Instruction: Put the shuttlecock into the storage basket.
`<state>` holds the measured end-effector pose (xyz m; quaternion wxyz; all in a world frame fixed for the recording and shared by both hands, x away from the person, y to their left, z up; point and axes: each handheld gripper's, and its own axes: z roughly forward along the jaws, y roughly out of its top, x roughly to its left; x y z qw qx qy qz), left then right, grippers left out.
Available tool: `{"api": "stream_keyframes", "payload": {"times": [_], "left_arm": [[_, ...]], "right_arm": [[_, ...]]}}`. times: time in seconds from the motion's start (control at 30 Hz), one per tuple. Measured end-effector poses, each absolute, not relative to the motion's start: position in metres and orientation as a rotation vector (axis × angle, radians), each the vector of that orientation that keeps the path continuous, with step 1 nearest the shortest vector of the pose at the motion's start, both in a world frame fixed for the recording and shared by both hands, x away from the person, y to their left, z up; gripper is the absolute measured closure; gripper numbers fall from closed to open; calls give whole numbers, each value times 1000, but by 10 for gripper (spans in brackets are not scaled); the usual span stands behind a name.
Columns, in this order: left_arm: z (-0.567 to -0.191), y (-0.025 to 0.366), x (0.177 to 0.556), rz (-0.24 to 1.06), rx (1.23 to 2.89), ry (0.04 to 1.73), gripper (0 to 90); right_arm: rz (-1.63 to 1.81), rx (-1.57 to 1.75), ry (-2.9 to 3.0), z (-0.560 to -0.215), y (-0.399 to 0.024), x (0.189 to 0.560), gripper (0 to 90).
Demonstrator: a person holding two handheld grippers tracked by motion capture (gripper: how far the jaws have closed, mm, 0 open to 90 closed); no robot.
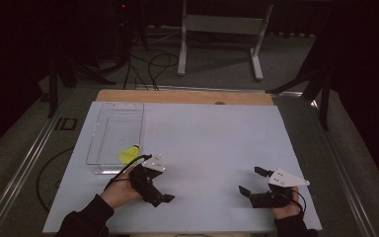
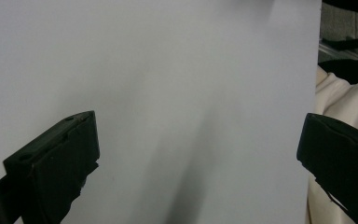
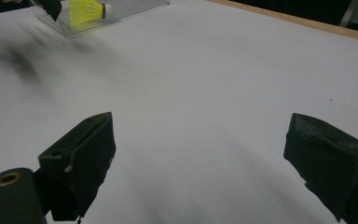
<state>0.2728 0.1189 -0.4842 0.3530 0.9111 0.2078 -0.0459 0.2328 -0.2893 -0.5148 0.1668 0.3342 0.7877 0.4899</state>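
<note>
Shuttlecock (image 1: 129, 154), yellow, lies in the near corner of the clear tray (image 1: 103, 116), seemingly placed, while left gripper (image 1: 164, 198) just beside the tray and right gripper (image 1: 250, 183) well apart hold empty jaws wide.

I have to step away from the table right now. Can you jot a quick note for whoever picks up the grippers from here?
Left gripper: open, holding nothing, low over the white table near the front-left.
Right gripper: open, holding nothing, at the front-right.
Yellow shuttlecock: lying in the near end of the clear tray on the left side of the table, just beyond the left gripper.
Done: the shuttlecock appears to be in the tray.
Left: nothing else sits on the table to handle; check whether another item is due.
</note>
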Motion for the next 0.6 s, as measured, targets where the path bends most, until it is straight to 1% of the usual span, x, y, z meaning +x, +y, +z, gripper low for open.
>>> {"api": "stream_keyframes", "payload": {"times": [0.3,0.53,0.6], "left_arm": [[-494,143,256,-131,2339,566,1],[-496,161,246,-102,2319,600,1],[-497,170,242,-96,2291,616,1]], "right_arm": [[1391,956,2245,-515,-289,233,87],[1392,950,2249,-515,-289,233,87],[1390,949,2250,-515,-289,233,87]]}}
